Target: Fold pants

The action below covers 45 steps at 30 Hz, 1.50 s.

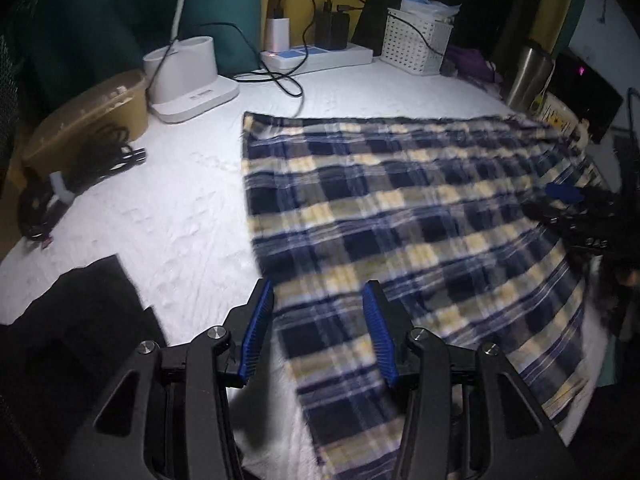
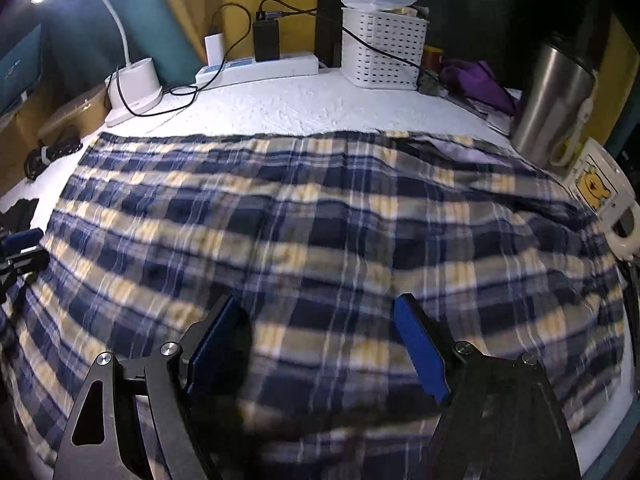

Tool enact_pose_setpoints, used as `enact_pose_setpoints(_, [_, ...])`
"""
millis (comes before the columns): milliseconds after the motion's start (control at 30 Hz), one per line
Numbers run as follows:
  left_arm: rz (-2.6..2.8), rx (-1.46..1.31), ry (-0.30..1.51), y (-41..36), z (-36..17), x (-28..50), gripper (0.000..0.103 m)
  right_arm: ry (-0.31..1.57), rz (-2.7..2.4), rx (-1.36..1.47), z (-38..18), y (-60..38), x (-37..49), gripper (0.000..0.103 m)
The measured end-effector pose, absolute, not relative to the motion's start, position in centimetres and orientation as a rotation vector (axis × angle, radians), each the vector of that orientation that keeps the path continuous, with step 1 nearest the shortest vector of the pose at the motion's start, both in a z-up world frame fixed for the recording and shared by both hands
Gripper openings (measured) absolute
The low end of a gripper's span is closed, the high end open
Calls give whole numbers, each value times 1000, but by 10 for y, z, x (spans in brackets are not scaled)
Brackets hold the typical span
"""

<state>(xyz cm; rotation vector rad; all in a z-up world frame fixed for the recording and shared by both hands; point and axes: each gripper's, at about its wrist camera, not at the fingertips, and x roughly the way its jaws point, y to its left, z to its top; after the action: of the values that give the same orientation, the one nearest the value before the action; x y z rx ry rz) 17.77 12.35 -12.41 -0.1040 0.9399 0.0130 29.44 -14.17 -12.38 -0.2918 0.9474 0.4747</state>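
The blue, cream and grey plaid flannel pants (image 1: 400, 216) lie spread flat on the white textured counter (image 1: 168, 208), folded into a broad panel whose far edge runs nearly straight below the clutter and whose left edge is crisp, which suggests a first fold is already laid and the cloth has been let down to settle. The left hand-held gripper (image 1: 318, 332) hangs over the near left corner of that panel with its blue ribbed pads (image 1: 256, 332) parted and nothing pinched between them; it is released, the cloth passing under the gap rather than into it. The right hand-held gripper (image 2: 320, 348) hovers over the middle of the near part of the pants, its jaws standing wide and empty, also released. Both point steeply downward at the fabric, probably so the next pinch can take an edge cleanly. The frames are motion-blurred, so whether either tip brushes the cloth is hard to say. Everything else is pushed to the far edge to leave folding room: a white round lamp base (image 1: 188, 76) at far left, a white power strip with plugged chargers (image 1: 316, 54), a white perforated plastic basket (image 1: 416, 42), and a brushed steel tumbler (image 2: 552, 96) with a cartoon-printed white mug (image 2: 604, 196) at far right, just beside the right end of the pants.
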Motion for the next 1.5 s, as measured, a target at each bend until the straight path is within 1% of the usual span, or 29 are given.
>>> enact_pose_setpoints(300, [73,-55,948,126,-124,169,47,945,436,-286,-123,-166,270,80])
enact_pose_setpoints(433, [105,-29,931,122,-116,158,47,943,428,-282,-122,-174,260,80])
enact_pose_setpoints(667, [-80,-22,880,69,-95,139,47,933,428,-277,-120,-184,247,80])
enact_pose_setpoints(900, [-233,-16,899,6,-101,130,47,932,428,-258,-120,-198,236,80])
enact_pose_setpoints(1000, [-257,5,937,-11,-112,127,47,927,429,-252,-122,-205,231,80])
enact_pose_setpoints(1100, [-259,-23,988,-12,-123,127,47,921,433,-245,-122,-210,227,80])
enact_pose_setpoints(1267, [-264,-69,985,-6,-125,122,46,911,433,-233,-123,-220,220,80])
enact_pose_setpoints(1367, [-247,-54,990,-8,-124,113,47,912,428,-222,-123,-226,215,80])
enact_pose_setpoints(1500, [-224,-102,975,3,-109,109,47,914,414,-163,-121,-246,208,80])
